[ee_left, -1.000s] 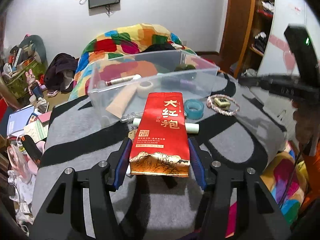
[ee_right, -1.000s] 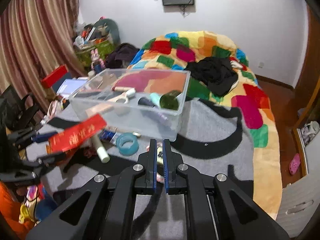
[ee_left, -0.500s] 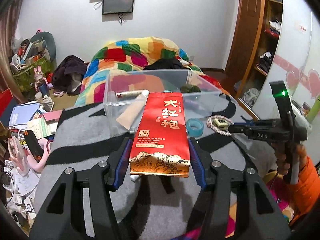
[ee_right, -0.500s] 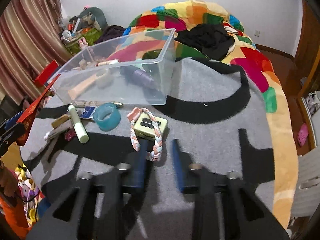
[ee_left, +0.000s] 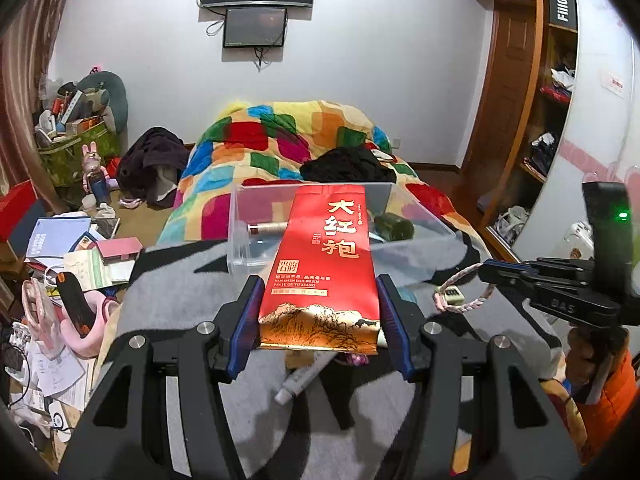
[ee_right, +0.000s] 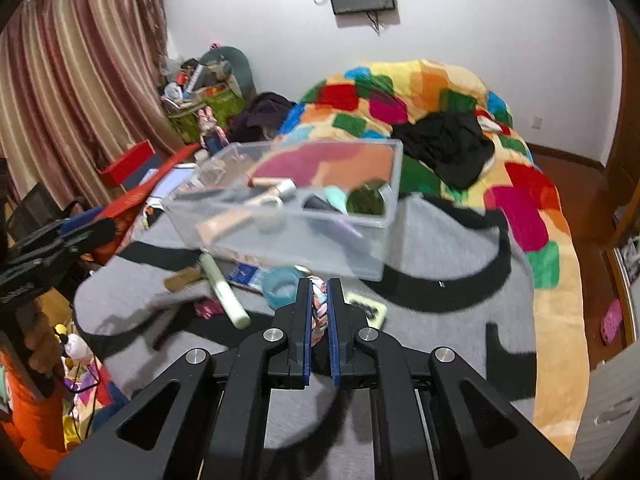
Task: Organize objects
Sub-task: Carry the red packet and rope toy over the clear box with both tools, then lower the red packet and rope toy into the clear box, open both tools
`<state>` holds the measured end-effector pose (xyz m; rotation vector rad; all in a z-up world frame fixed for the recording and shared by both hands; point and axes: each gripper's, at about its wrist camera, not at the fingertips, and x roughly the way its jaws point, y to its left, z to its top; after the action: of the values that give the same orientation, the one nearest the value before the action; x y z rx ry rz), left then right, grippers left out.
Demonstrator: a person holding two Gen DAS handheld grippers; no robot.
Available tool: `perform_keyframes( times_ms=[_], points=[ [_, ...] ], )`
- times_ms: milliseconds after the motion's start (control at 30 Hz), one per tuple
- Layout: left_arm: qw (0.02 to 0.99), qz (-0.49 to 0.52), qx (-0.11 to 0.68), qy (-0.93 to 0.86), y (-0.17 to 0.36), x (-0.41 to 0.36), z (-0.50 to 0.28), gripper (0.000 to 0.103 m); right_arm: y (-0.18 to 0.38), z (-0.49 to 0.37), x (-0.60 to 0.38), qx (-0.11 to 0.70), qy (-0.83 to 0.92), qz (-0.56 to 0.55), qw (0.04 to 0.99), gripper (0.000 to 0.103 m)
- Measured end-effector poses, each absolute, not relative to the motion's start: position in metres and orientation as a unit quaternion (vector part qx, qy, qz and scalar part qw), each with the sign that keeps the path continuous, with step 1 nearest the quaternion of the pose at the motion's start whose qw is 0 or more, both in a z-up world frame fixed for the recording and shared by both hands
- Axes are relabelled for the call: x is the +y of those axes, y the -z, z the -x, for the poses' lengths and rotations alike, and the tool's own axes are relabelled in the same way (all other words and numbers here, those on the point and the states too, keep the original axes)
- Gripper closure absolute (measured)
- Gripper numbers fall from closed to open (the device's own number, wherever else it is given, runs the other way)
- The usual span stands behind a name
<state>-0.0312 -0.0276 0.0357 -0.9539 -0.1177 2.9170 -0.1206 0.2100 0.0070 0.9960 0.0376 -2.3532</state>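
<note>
A red tea packet (ee_left: 324, 264) with gold lettering sits flat between the blue pads of my left gripper (ee_left: 318, 312), which is shut on its lower edges and holds it up in front of the clear plastic bin (ee_left: 237, 224). My right gripper (ee_right: 319, 282) is shut on a pink-and-white braided rope loop (ee_right: 318, 308). A small pale green button device (ee_right: 370, 310) hangs from it just above the grey blanket. In the left wrist view the right gripper (ee_left: 486, 270) holds the rope loop (ee_left: 464, 307) at the right. The bin (ee_right: 396, 200) contains several items.
On the grey-and-black blanket (ee_right: 440, 360) in front of the bin lie a teal tape roll (ee_right: 282, 286), a pale green tube (ee_right: 224, 292) and small bits. A white tube (ee_left: 304, 376) lies under the packet. A patchwork quilt (ee_right: 520, 208) with black clothes is behind. Floor clutter lies at the left.
My right gripper went from open around the braided rope to shut on it and lifted it off the blanket. My left gripper rose with the red packet.
</note>
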Motion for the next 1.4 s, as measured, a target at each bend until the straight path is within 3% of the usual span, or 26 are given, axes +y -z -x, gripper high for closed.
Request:
perform_keyframes(
  times_ms=[567, 867, 1400],
  points=[
    [-0.022, 0.333, -0.039, -0.942, -0.032, -0.044, 0.098, 0.047, -0.063, 0.16, 0.169, 0.006, 0.906, -0.302, 0.295, 0.097],
    [-0.028, 0.365, -0.049, -0.929, -0.015, -0.047, 0.134, 0.047, -0.039, 0.195, 0.139, 0.014, 0.882, -0.344, 0.322, 0.097],
    [-0.003, 0.395, -0.051, -0.917, -0.005, -0.034, 0.147, 0.045, 0.008, 0.223, 0.144, 0.044, 0.867, -0.42, 0.264, 0.095]
  ],
)
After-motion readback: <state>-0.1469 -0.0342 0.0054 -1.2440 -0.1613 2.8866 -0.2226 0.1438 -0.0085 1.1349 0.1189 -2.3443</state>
